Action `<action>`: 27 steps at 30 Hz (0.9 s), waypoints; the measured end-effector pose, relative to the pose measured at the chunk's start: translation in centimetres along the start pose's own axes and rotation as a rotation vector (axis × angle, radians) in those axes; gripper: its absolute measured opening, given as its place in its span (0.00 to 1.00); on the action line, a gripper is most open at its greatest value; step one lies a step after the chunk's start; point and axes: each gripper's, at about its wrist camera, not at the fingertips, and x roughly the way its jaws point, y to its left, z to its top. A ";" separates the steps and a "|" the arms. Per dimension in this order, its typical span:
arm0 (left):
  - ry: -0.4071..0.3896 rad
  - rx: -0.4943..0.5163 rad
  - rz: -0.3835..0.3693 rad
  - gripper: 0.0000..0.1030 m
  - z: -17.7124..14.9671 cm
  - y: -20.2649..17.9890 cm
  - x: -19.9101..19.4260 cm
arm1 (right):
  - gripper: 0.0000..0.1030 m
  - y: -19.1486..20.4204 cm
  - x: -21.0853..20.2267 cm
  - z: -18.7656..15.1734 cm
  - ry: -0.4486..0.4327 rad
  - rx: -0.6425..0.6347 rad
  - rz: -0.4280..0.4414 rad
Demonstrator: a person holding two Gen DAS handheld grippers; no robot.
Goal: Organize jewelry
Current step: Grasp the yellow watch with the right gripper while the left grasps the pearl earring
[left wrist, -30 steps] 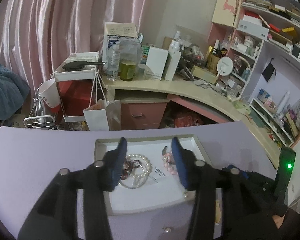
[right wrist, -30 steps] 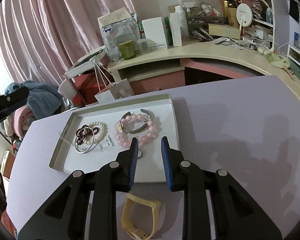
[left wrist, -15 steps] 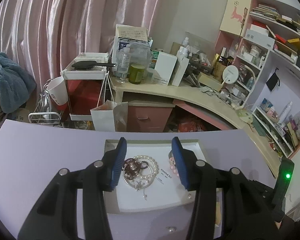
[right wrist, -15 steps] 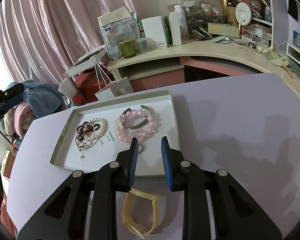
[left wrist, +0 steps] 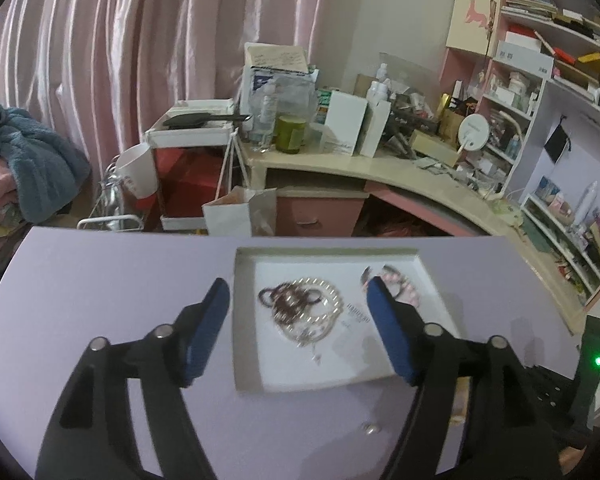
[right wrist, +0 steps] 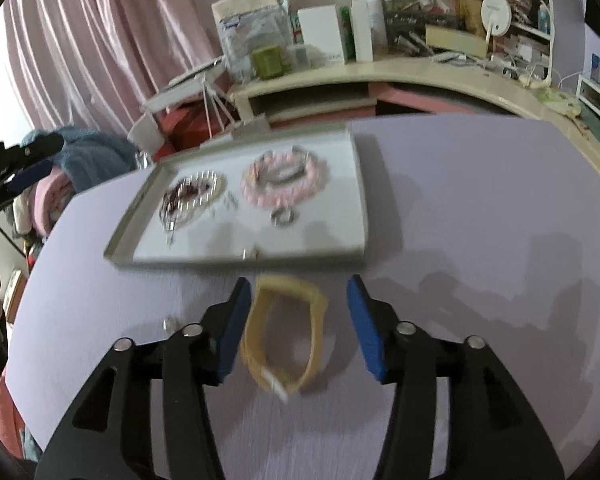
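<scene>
A shallow white tray (left wrist: 244, 320) on the lilac table (left wrist: 100, 280) holds a tangle of pearl and dark bead bracelets (left wrist: 300, 304) and a pink bead bracelet (left wrist: 404, 284). My left gripper (left wrist: 297, 284) hovers at the tray's near edge, jaws opening, nothing between them. In the right wrist view the tray (right wrist: 236, 260) lies further off, with the pink bracelet (right wrist: 260, 196) and a ring (right wrist: 284, 216) in it. A yellow watch (right wrist: 318, 320) lies on the table between the fingers of my right gripper (right wrist: 299, 282). Its jaws are opening, the pads apart from the band.
A small pearl stud (left wrist: 370, 429) lies on the table in front of the tray, also seen as a stud (right wrist: 171, 323) left of the right gripper. A cluttered curved desk (left wrist: 380, 168), shelves (left wrist: 540, 80) and pink curtains (left wrist: 140, 60) stand behind the table.
Both grippers have opened wider and drawn back from the tray. The right one, nearly shut before, now straddles the yellow watch. The bracelet tangle looks further ahead of the left gripper.
</scene>
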 end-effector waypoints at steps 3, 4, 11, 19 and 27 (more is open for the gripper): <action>0.003 -0.002 0.027 0.78 -1.7 0.5 -0.3 | 0.58 0.3 0.6 -1.3 0.035 0.005 -0.003; 0.008 -0.007 0.029 0.80 -2.2 0.7 -0.3 | 0.58 0.4 0.9 -1.6 0.047 0.010 -0.001; 0.047 -0.066 0.048 0.82 -4.9 2.2 -0.3 | 0.64 1.8 2.5 -2.0 0.081 -0.036 -0.058; 0.065 -0.073 0.046 0.82 -6.2 2.0 -0.4 | 0.64 2.2 3.4 -1.9 0.091 -0.052 -0.084; 0.078 -0.052 0.020 0.82 -6.4 1.2 -0.1 | 0.32 2.5 3.2 -2.0 0.071 -0.081 -0.079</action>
